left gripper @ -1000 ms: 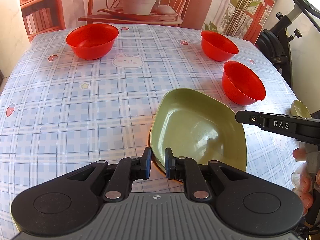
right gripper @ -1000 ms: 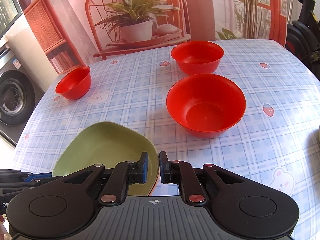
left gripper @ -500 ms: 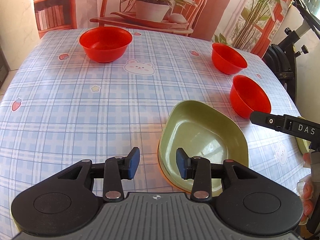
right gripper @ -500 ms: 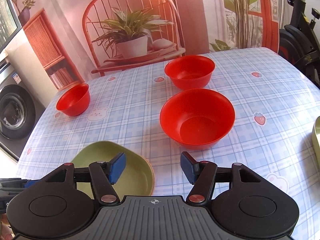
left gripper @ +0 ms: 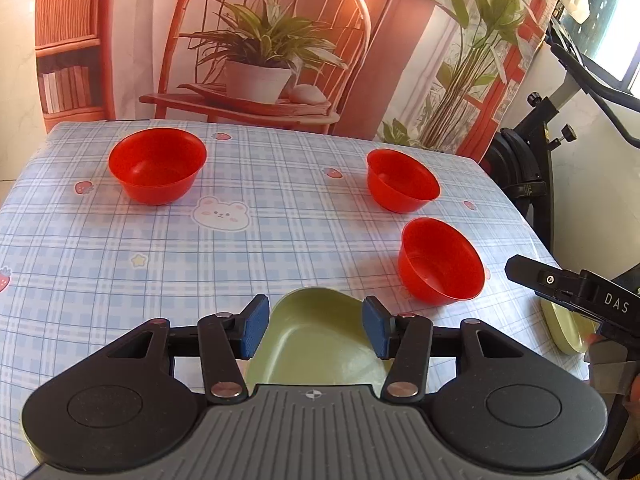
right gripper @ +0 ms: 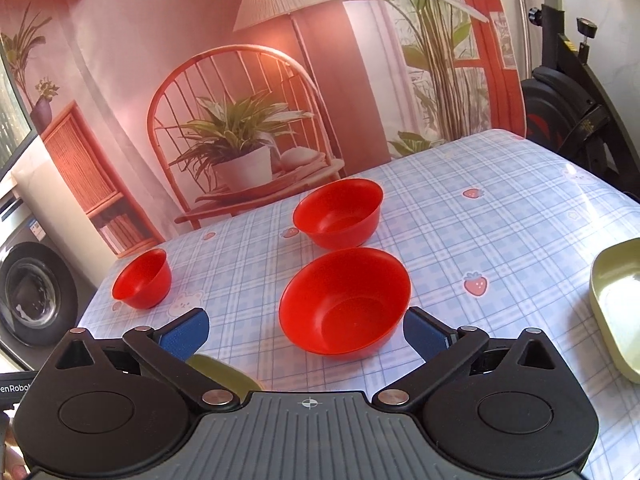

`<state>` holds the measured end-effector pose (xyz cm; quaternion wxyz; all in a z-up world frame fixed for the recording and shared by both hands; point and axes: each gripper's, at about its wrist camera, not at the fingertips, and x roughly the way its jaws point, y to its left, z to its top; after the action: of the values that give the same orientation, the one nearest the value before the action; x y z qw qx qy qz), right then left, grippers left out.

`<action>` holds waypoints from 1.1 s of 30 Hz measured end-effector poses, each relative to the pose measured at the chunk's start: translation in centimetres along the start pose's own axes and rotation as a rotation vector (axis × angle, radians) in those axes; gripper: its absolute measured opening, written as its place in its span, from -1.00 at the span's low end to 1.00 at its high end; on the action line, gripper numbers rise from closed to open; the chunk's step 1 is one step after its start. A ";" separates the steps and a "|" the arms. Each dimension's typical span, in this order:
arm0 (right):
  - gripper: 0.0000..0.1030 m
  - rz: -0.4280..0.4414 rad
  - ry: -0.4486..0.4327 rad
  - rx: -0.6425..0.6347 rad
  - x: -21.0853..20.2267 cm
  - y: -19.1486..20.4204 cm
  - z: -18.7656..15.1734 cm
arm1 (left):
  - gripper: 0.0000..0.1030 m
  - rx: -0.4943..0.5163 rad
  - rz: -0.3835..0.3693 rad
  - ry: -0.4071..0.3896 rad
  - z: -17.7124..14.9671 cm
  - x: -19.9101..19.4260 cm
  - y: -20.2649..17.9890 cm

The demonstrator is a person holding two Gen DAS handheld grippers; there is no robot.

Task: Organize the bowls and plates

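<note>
Both tongs spread | green plate (left gripper: 320,336) between left tongs (left gripper: 316,326)

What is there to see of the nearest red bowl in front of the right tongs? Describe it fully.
The nearest red bowl is round, plain glossy red, plastic by its look, and empty. It stands upright on the checked tablecloth, with a second red bowl just behind it but apart. It sits ahead of the open right tongs, between the lines of their blue pads; nothing grips or touches it.
</note>
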<state>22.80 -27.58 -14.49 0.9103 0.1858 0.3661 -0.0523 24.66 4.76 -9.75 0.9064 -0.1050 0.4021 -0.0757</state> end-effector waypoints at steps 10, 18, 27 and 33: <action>0.94 -0.135 0.004 0.012 -2.6 -5.3 1.6 | 0.05 0.061 -0.075 0.038 0.8 2.4 -7.2; 0.90 -0.209 -0.035 0.052 -5.9 -12.1 1.9 | 0.05 0.167 -0.128 0.070 -0.1 5.4 -13.8; 0.76 -0.370 -0.064 0.074 -8.0 -19.3 1.0 | 0.05 0.311 -0.199 0.047 -0.4 8.3 -20.8; 0.22 -0.411 -0.050 0.125 -8.1 -23.4 -0.1 | 0.04 0.337 -0.240 0.055 -0.9 10.9 -24.7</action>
<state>11.39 -49.51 -16.01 0.8759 0.1621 0.3698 -0.2640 29.92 -21.67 -11.97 0.8842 0.0029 0.3931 -0.2522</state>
